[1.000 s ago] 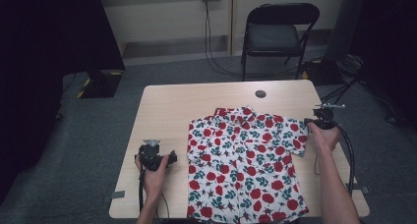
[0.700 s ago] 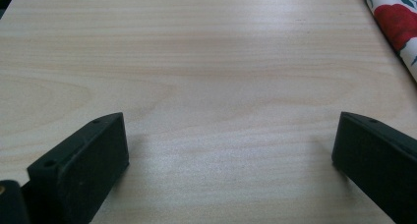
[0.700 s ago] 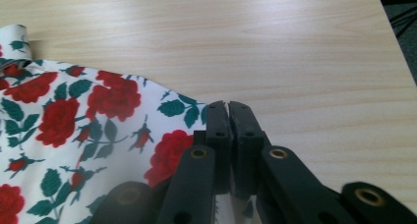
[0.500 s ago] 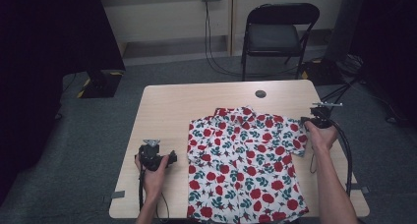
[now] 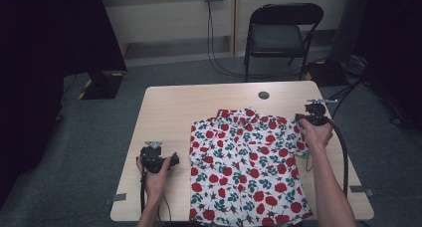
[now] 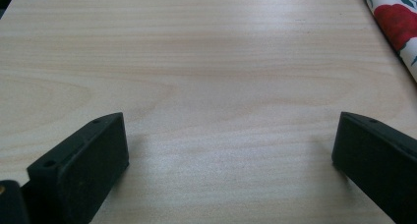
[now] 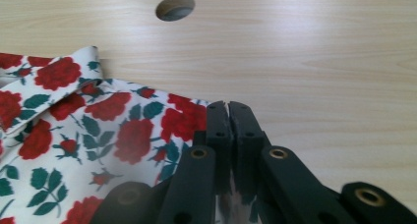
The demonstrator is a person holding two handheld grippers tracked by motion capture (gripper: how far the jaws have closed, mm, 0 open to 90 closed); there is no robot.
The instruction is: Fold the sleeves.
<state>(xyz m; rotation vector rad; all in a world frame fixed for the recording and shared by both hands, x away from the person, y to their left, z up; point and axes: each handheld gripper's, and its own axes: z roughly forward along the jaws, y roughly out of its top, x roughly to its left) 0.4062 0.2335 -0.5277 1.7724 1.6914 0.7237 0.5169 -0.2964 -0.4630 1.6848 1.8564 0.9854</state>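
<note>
My left claw (image 5: 173, 159) sits low over bare desk (image 5: 169, 107) near the front-left corner, jaws wide apart with nothing between them; in the left gripper view I see wood grain between the two black jaws and a strip of the shirt's (image 6: 396, 25) edge at the right. I read that as parked: out of the way while the other hand works, ready to come in at the shirt's left side. The shirt (image 5: 244, 162) lies flat, face up, collar toward the far edge, covering the middle-to-right of the desk with the hem hanging over the front edge. The cable hole (image 5: 263, 95) sits just beyond the collar. My right claw (image 7: 229, 111) is at the shirt's right shoulder near the right edge, jaws pressed together on the fabric's edge, which shows between the jaws in the right gripper view. Probably pinching there to fold the sleeve inward. Versus a second ago: left hand is in the same spot, right hand has shifted a little inward and up with the pinched cloth, and the shirt's right shoulder looks slightly drawn in.
</note>
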